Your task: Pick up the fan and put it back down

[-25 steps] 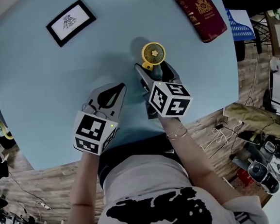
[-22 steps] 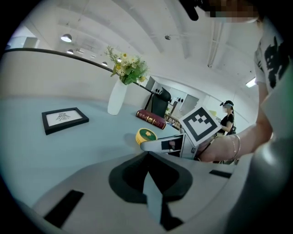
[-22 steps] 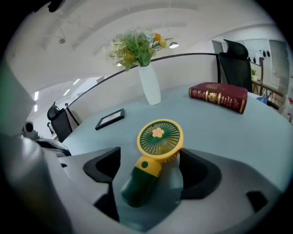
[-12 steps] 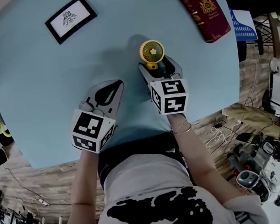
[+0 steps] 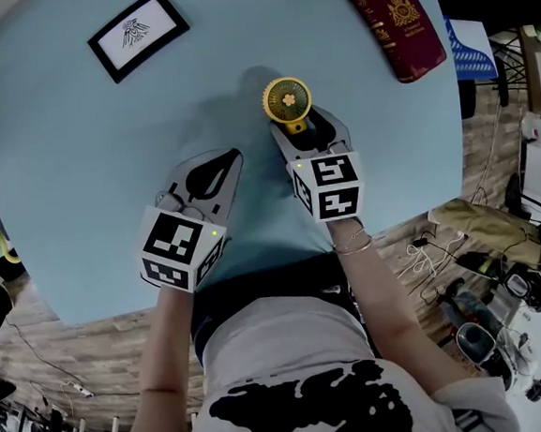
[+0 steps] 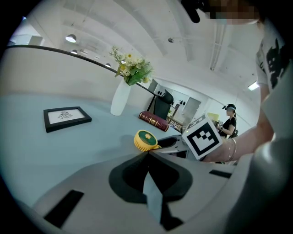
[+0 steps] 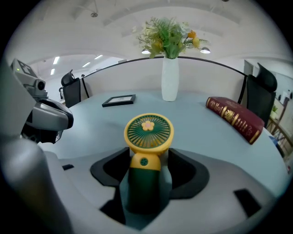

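About mid-table, a little toward the right edge of the round blue table [image 5: 79, 180]: the fan [image 5: 287, 101], with a yellow head, a green grille, a flower at the hub and a dark green handle below. Upright, face turned back toward the near edge and the right gripper [image 5: 304, 127]. In the right gripper view, handle down between the two jaws, head [image 7: 149, 132] just above them. Jaws just been closing in on it, thin strips of table showing on either side of the handle, so released and not clamped on it yet. Handle's foot hidden behind the jaws; on the table or off it, impossible to tell.

Left of that and closer to the near edge: the left gripper [image 5: 234, 157], jaws clenched tip to tip with nothing between them. Pointing toward the far edge, low over the table, apart from the fan. In the left gripper view, fan and right gripper ahead and to the right.

By the far left edge, a black frame [image 5: 137, 36] lying flat. By the far right edge, a red book [image 5: 397, 25] with gold print, also flat. At the far edge between them, a white vase [image 7: 170, 77] of flowers, standing upright.

Past the near edge, a torso [image 5: 294, 378] in a white printed top, both forearms reaching out to the grippers, a bracelet [image 5: 353, 245] on the right wrist.
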Available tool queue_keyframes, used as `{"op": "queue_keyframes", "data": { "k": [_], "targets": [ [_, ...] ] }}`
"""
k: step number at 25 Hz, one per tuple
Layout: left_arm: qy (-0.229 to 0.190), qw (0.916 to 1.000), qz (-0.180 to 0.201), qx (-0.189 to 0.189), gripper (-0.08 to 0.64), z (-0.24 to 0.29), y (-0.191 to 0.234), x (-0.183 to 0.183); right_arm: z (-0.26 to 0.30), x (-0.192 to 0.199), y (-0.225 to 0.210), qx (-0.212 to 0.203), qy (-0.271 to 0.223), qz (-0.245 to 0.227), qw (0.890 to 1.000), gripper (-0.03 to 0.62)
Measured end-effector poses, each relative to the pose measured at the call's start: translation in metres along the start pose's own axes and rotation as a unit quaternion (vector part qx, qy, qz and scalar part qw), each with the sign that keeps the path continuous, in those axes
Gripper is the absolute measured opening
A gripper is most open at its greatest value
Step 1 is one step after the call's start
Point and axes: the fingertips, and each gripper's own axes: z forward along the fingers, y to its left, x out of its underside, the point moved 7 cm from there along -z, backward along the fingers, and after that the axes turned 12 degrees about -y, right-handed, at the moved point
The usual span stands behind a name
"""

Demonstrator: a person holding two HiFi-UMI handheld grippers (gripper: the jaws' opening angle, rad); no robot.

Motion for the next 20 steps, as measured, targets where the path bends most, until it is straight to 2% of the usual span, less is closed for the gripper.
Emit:
{"op": "queue_keyframes", "data": {
  "k": [1, 20],
  "targets": [
    [0.0, 1.0, -0.001, 0.0, 0.011, 0.0, 0.0, 0.0, 0.0, 0.0, 0.001, -0.002, -0.002, -0.002, 1.0, 0.26],
    [-0.018, 0.9998, -0.002, -0.009, 0.011, -0.014, 0.003, -0.003, -0.001, 0.0, 0.0, -0.014, 0.006, -0.005, 1.0, 0.232]
  ]
}}
